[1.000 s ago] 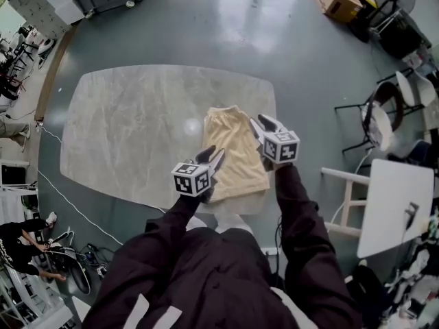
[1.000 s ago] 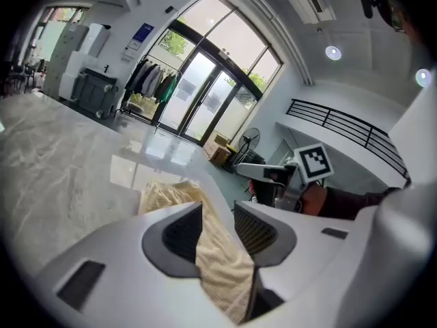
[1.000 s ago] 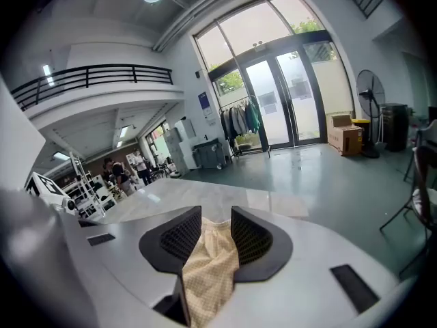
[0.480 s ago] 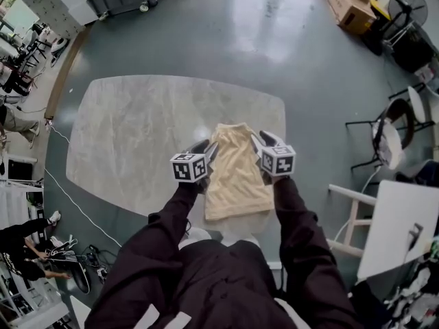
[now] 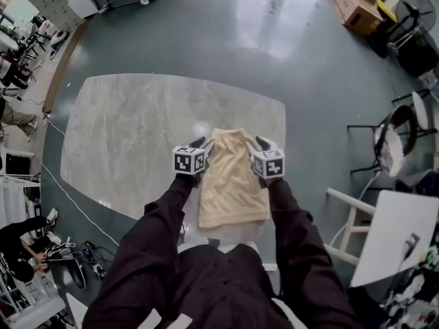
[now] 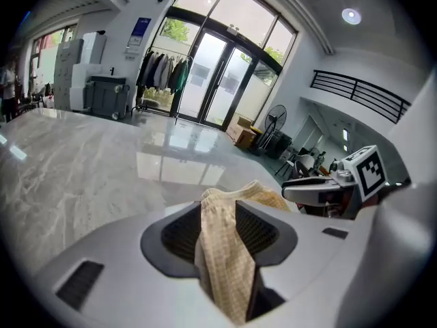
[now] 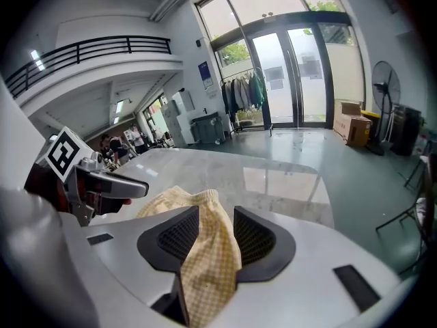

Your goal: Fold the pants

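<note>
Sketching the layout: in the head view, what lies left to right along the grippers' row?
Table top, left gripper, pants, right gripper, chair. Both grippers' fingers are opening, pants cloth between them.

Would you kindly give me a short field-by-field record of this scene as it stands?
Surface: marble table
Garment: beige pants, lying flat on the near right part of it
Left gripper: at the pants' far left corner, fingers opening, cloth between them
Right gripper: at the far right corner, fingers opening, cloth between them
</note>
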`<action>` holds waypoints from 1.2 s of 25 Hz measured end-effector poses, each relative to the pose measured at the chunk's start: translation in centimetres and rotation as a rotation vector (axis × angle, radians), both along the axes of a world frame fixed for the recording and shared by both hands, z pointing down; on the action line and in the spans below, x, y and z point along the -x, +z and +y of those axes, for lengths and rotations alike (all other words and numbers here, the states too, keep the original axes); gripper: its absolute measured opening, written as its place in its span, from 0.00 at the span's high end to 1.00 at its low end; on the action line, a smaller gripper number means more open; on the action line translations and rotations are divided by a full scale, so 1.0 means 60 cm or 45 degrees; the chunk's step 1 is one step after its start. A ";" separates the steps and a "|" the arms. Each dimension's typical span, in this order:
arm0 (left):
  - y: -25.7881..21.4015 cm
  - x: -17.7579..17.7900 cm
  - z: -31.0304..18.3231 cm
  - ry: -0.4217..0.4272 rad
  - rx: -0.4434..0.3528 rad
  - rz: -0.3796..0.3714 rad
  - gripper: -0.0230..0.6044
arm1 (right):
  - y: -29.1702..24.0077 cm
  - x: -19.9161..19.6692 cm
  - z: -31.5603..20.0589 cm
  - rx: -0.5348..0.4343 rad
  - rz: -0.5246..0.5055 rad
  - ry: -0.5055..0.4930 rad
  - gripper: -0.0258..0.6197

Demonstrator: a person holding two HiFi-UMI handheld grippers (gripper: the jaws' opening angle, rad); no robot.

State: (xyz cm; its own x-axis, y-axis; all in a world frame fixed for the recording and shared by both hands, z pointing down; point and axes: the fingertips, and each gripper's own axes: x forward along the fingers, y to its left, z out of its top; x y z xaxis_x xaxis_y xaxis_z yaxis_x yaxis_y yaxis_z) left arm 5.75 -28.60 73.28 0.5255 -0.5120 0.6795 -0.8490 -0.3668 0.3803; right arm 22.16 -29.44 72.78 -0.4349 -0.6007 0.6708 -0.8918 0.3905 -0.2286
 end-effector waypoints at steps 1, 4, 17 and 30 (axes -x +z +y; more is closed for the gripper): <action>0.009 -0.002 -0.002 0.005 0.021 0.004 0.74 | 0.000 -0.001 -0.008 -0.015 0.011 0.003 0.74; 0.025 -0.008 -0.013 0.033 0.052 -0.009 0.74 | 0.009 -0.002 -0.028 -0.023 0.056 -0.005 0.74; 0.076 -0.002 -0.007 0.111 0.133 -0.166 0.74 | 0.097 0.042 0.007 0.151 0.236 -0.223 0.74; 0.094 -0.002 0.004 0.239 0.006 -0.313 0.93 | 0.093 0.058 0.021 0.043 0.410 -0.401 0.92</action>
State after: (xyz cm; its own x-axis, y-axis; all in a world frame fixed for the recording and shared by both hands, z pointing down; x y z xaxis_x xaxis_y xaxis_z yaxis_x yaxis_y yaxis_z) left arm 5.85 -28.34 78.91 0.4303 -0.4177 0.8002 -0.8332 -0.5249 0.1740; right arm 18.67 -28.17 78.36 -0.3590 -0.4477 0.8190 -0.7582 0.6516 0.0239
